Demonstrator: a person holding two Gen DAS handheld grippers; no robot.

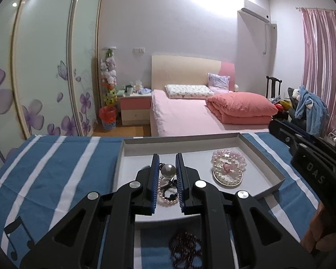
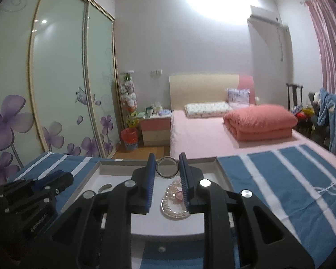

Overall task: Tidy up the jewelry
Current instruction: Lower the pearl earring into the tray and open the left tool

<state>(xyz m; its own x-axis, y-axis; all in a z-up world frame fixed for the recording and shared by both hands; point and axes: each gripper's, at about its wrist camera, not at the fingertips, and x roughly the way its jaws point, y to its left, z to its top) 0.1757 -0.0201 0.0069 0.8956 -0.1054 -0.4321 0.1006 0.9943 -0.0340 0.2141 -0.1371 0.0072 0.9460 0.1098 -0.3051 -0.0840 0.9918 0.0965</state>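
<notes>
dark beads (image 1: 186, 246) nearest, left fingers (image 1: 155, 179) parted over pearls (image 1: 168, 192), right fingers (image 2: 186, 179) gripping ring (image 2: 167, 167)

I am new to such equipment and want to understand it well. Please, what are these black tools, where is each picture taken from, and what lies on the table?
No robot is here. A person holds a two-finger gripper in each hand, and a camera on each looks along its fingers. One picture comes from the left gripper, the other from the right gripper.

On the blue cloth with white stripes sits a shallow grey cardboard tray. It holds a pile of white pearl and pink bead bracelets.

A large grey pearl bead sits between the left fingers, but I cannot tell if they pinch it. The right gripper seems to hold a round dark-rimmed bangle upright.
</notes>
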